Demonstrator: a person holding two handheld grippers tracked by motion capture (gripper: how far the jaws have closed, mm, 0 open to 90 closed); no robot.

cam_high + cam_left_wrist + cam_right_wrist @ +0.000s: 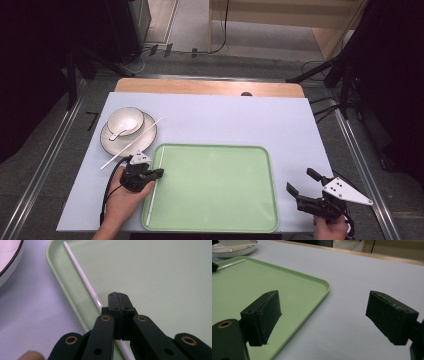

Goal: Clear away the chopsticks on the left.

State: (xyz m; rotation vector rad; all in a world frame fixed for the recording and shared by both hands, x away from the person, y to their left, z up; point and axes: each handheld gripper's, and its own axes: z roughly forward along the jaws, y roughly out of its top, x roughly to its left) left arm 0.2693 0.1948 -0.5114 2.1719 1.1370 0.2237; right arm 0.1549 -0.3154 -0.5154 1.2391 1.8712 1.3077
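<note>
A light green tray [215, 185] lies in the middle of the table. One white chopstick [160, 159] rests flat inside it along the left rim. My left gripper [159, 173] is low over that chopstick [82, 273]. The jaws are pressed together with no gap, and the stick passes underneath them rather than between the pads. A second white chopstick [145, 132] lies across a dark-rimmed plate [106, 141], which holds a white bowl [131, 116] and a white spoon [120, 131]. My right gripper [300, 180] is off the tray's right side near the front edge, with its jaws wide apart around nothing [322, 315].
The tray's right rim [322, 286] runs just left of the right gripper over the pale tabletop [240, 117]. A wooden strip [210, 87] borders the table's far side. Beyond it are a floor with cables and dark stands.
</note>
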